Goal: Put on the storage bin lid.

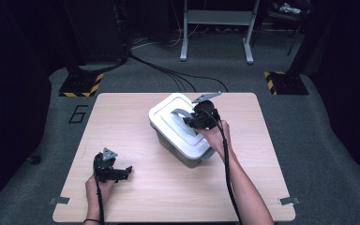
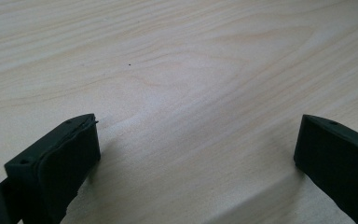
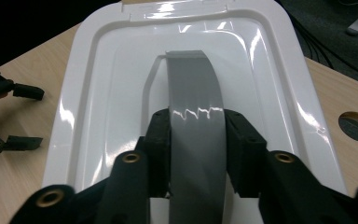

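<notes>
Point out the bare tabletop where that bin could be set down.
Free: the wide stretch between the left gripper and the white bin, the far-left corner, and the near edge between the forearms. Crowded: right of centre, where the right gripper clamps the grey handle.

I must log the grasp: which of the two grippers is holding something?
The right gripper: its fingers clamp the bin's grey handle. The left gripper is open over bare table.

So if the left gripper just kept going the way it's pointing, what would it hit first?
Most likely the table. The left gripper is open with nothing between its jaws, and its own view looks down along them onto bare wood. It seems low and tilted toward the surface, though the exact angle is hard to judge.
</notes>
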### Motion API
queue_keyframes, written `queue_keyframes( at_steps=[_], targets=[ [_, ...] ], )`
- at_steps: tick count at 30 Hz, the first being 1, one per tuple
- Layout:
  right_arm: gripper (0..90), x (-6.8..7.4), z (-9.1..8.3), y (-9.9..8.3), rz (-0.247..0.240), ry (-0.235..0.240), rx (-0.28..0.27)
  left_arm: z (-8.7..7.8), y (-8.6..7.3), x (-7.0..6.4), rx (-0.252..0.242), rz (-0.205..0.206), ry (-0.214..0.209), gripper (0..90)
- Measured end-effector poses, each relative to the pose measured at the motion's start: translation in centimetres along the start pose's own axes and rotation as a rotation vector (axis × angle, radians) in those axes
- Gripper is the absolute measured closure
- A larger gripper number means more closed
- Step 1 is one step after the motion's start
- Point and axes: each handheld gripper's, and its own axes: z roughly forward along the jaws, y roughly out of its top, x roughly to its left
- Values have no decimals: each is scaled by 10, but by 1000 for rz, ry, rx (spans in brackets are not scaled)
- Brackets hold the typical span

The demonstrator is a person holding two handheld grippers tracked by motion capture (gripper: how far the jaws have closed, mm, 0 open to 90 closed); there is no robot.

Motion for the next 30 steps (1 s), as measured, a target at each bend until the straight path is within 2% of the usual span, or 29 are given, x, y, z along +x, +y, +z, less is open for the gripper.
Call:
queue_keyframes(
  at_steps=[1, 2, 3, 5, 7, 9, 15, 20, 30],
  targets=[
    [585, -1, -1, 0, -1, 1, -6, 1, 0, 0, -9, -3, 4, 1],
    [510, -1, -3, 0, 12, 2, -16, 0, 0, 1, -2, 9, 4, 1],
    [505, -3, -4, 0, 2, -8, -22, 0, 0, 0, -6, 7, 7, 1],
    [432, -4, -8, 0, 15, -10, -30, 1, 0, 0, -8, 7, 8, 1],
    [415, -6, -12, -1, 20, -19, -39, 1, 0, 0, -12, 5, 9, 1],
    [333, -7, -17, -2, 22, -29, -45, 2, 0, -1, -25, -10, 11, 1],
    [160, -13, -34, -9, 36, -61, -61, 2, 0, -1, -23, -8, 11, 1],
    [80, -20, -47, -17, 41, -90, -46, 2, 0, -1, -24, -9, 10, 1],
    [41, -33, -69, -39, 60, -142, -36, 2, 0, -1, -24, -9, 10, 1]
  ],
)
